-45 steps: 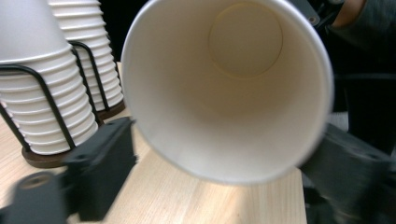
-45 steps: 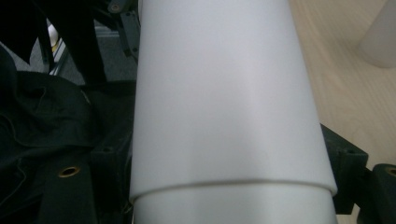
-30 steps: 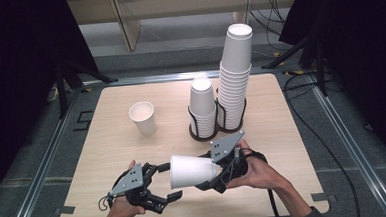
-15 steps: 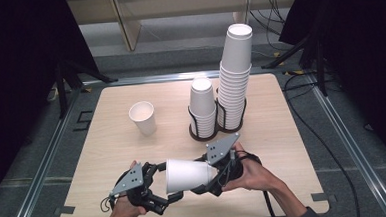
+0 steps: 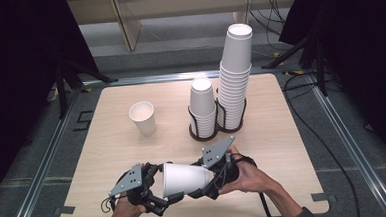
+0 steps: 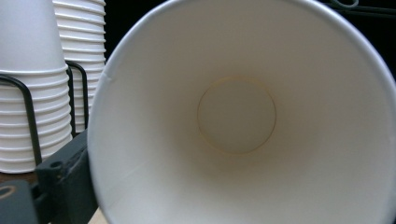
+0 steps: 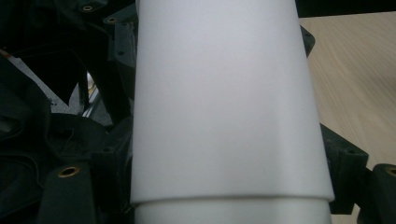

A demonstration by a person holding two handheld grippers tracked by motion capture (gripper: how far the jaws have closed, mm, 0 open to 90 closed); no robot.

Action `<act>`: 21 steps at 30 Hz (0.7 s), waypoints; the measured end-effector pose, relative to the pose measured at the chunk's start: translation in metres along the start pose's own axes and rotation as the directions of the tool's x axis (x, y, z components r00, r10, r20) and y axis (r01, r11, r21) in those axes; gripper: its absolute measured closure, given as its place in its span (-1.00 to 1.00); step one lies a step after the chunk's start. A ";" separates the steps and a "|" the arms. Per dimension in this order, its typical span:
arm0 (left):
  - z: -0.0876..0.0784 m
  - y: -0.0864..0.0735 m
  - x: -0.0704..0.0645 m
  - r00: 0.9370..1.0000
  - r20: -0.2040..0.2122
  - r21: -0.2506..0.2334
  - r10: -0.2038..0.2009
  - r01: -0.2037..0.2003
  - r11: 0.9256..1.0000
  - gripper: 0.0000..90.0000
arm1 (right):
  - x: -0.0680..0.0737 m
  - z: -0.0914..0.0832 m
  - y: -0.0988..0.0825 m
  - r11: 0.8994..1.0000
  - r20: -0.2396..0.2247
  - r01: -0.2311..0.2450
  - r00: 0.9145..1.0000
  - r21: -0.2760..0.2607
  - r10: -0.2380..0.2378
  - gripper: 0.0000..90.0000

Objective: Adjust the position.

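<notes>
High view: a white paper cup [image 5: 183,178] lies sideways above the wooden surface [image 5: 293,148], clamped in the right hand-held gripper [image 5: 205,180]; its mouth faces the left hand-held gripper [image 5: 160,188], whose spread I cannot tell.

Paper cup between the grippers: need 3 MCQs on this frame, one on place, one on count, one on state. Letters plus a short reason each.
1. Where is the lone upright cup?
A. left of the holder
B. inside the holder
C. on the tall stack

2. How many cup stacks stand in the wire holder?
A. one
B. two
C. four

3. How is the held cup oriented?
A. upright
B. on its side, mouth toward the left gripper
C. upside down on the table

Answers:
1 A, it stands alone on the table, left of the holder.
2 B, a short stack and a tall stack.
3 B, the left gripper view looks straight into its mouth; the right gripper is at its base.
</notes>
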State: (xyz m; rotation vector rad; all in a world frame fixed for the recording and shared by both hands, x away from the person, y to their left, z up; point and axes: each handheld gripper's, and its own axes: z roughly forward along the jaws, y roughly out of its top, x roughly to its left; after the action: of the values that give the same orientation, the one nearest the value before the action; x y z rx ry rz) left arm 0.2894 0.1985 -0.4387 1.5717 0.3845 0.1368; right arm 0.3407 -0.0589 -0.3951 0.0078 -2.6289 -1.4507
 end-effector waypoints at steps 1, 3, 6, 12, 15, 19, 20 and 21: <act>0.000 0.000 0.000 1.000 0.000 0.000 0.003 -0.003 1.000 -0.90 | 0.000 0.000 0.000 1.000 -0.002 0.001 1.000 0.002 -0.001 -0.46; -0.002 0.001 0.002 1.000 0.006 0.009 0.019 -0.019 1.000 -0.88 | -0.001 0.001 -0.001 1.000 -0.005 0.008 1.000 -0.002 -0.008 -0.46; -0.002 0.001 0.002 1.000 0.014 0.008 0.018 -0.018 1.000 -0.84 | -0.002 0.001 -0.002 1.000 -0.008 0.008 1.000 -0.002 -0.008 -0.45; -0.002 0.002 0.002 0.999 0.029 0.019 0.024 -0.025 1.000 -0.77 | -0.004 0.003 -0.006 1.000 -0.029 -0.022 0.999 0.005 0.022 -0.47; -0.003 0.002 0.002 0.999 0.018 0.025 0.028 -0.029 0.999 -0.75 | -0.005 0.003 -0.007 0.999 -0.016 -0.031 0.999 0.018 0.031 -0.51; -0.002 0.003 0.000 0.999 0.006 0.041 0.041 -0.041 0.998 -0.73 | -0.007 0.001 -0.009 0.998 0.010 -0.051 0.999 0.044 0.050 -0.64; -0.002 0.004 0.000 0.999 0.006 0.044 0.046 -0.046 0.998 -0.73 | -0.007 0.000 -0.009 0.997 0.016 -0.047 0.999 0.054 0.046 -0.64; -0.002 0.004 -0.001 0.999 0.004 0.045 0.049 -0.049 0.998 -0.73 | -0.006 -0.001 -0.009 0.996 0.013 -0.058 0.998 0.069 0.057 -0.64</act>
State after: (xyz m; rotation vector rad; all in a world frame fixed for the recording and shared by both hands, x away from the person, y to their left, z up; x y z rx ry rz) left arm 0.2887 0.2003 -0.4348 1.6259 0.3491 0.1647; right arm 0.3464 -0.0641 -0.4028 -0.0681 -2.6636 -1.3452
